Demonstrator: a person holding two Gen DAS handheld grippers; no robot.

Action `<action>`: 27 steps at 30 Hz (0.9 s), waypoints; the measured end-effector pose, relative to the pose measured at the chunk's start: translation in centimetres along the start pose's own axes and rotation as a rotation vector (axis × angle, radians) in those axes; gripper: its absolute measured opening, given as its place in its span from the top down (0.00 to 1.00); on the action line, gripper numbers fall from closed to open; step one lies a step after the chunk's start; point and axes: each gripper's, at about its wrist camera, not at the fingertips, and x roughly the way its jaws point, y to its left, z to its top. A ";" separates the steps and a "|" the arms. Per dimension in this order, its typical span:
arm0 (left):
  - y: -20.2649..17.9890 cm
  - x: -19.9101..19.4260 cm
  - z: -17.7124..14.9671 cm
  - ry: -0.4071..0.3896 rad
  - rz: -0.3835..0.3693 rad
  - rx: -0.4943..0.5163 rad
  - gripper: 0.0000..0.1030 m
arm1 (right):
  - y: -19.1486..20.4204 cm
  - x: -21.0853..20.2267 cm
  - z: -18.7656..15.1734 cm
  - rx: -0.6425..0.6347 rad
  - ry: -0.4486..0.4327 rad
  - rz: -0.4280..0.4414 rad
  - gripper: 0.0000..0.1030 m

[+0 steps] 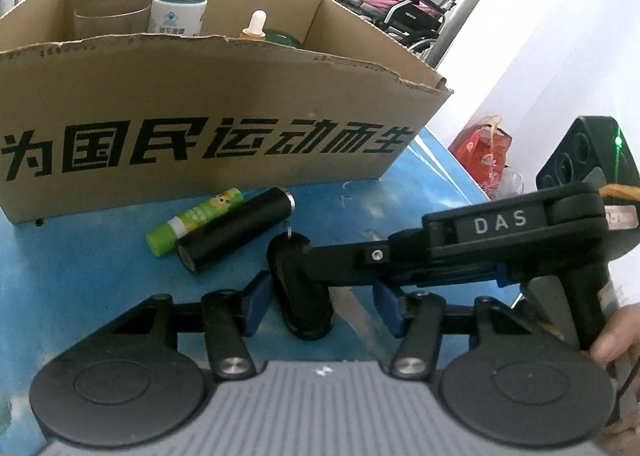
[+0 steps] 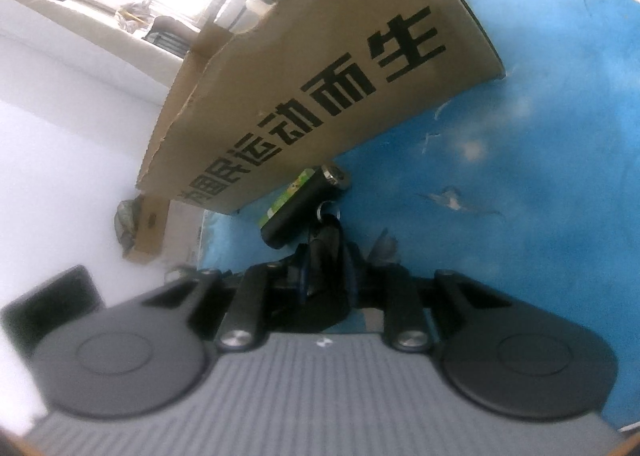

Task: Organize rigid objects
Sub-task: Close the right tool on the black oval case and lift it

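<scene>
Blue table [image 1: 420, 184] (scuffed), cardboard box [image 1: 200, 128] on it, white wall [image 1: 560, 36] behind, right gripper [image 2: 326, 276] clamping black key fob [image 1: 298, 296], left gripper [image 1: 320, 306] open around it

"DAS" on right tool [image 1: 298, 256]; "为国民运动而生" on box [image 1: 240, 96]

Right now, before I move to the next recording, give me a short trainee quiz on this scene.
1. True or false: the green plastic glue stick lies inside the brown cardboard box.
2. What lies right beside the glue stick? A) black cylinder B) white bottle C) red bag
3. What is the right gripper shut on?

Key
1. False: it lies on the blue table, in front of the box.
2. A
3. The black key fob, which sits between the left gripper's open jaws.
</scene>
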 end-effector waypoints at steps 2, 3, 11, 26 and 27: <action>0.2 -0.1 0.0 0.002 -0.006 -0.001 0.44 | 0.0 0.0 0.0 0.003 0.001 0.012 0.82; 0.3 -0.2 0.0 0.003 -0.007 -0.001 0.44 | -0.1 0.0 0.0 0.012 0.003 0.024 0.82; 1.8 -0.6 0.0 0.006 -0.057 -0.027 0.45 | -0.8 0.0 0.0 0.048 0.010 0.096 0.82; 3.0 -1.1 -0.9 -0.049 -0.071 -0.019 0.47 | 0.5 1.4 0.1 -0.020 0.002 0.038 0.81; 3.2 -1.3 -0.9 -0.051 -0.070 -0.024 0.49 | 0.6 1.3 0.1 -0.026 0.002 0.044 0.81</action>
